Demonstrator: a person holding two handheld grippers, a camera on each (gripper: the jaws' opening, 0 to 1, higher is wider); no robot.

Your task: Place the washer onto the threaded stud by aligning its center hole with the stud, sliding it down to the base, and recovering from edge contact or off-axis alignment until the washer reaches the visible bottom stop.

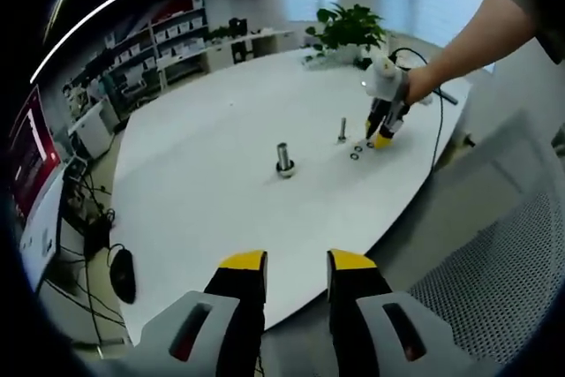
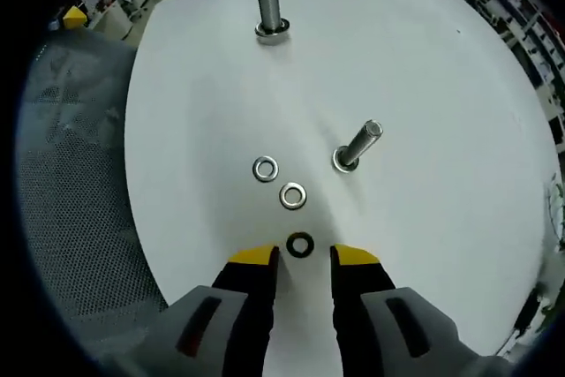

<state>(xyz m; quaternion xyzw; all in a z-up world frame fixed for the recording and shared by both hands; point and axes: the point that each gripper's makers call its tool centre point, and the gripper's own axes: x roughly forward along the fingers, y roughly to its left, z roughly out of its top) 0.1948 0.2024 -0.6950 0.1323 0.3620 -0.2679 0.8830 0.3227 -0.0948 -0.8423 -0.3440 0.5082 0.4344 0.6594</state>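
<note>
On the white table [image 2: 424, 59] stand two threaded studs: a thin one [image 2: 357, 147] with a washer at its base, and a thicker one [image 2: 270, 11] farther off. Three washers lie loose: two bright ones [image 2: 265, 169] [image 2: 293, 195] and a dark one [image 2: 300, 245]. My right gripper [image 2: 303, 256] is open, low over the table, with the dark washer just ahead between its yellow tips. In the left gripper view, the right gripper [image 1: 380, 138] is held by a hand beside the thin stud [image 1: 342, 130]; the thick stud [image 1: 284, 159] stands mid-table. My left gripper [image 1: 297, 262] is open, off the table's near edge.
A grey mesh chair [image 1: 494, 280] stands by the table's near edge. A potted plant [image 1: 349, 28] sits at the far end. Shelves [image 1: 172, 37] and a monitor [image 1: 31, 174] line the left side. A cable [image 1: 439, 121] trails from the right gripper.
</note>
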